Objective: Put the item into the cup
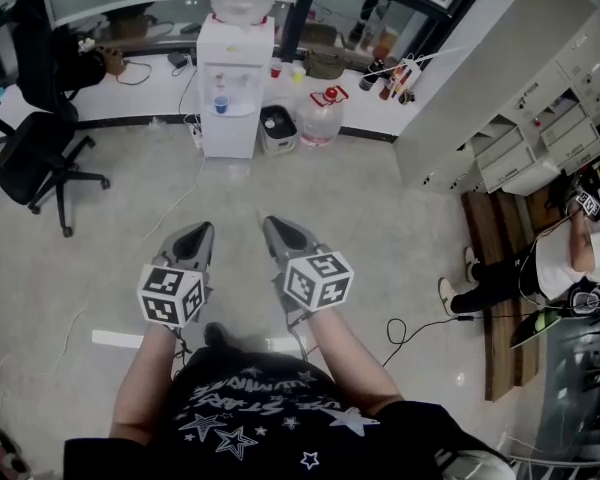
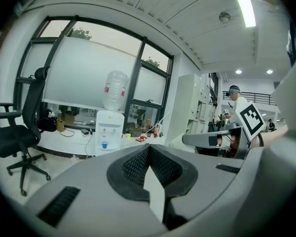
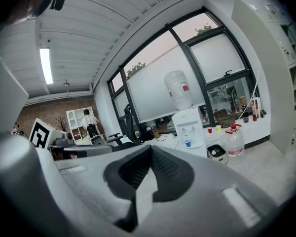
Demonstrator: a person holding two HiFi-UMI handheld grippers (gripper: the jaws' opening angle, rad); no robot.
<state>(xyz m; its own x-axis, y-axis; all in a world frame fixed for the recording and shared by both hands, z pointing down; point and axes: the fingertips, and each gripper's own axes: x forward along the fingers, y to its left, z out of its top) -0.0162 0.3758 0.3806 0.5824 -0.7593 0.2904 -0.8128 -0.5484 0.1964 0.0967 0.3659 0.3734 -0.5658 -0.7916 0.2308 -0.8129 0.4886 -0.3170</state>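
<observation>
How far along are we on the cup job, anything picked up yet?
Nothing looks done. The left hand-held gripper and the right hand-held gripper are both shut and empty, held out over the floor, so no item is in hand. The only cups in view are far off, such as the blue cup on the water dispenser. Picking and placing both remain.

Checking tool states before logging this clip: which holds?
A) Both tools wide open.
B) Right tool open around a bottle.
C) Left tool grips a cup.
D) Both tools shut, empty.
D: each gripper view shows the jaws of the left tool and right tool meeting with nothing between.
</observation>
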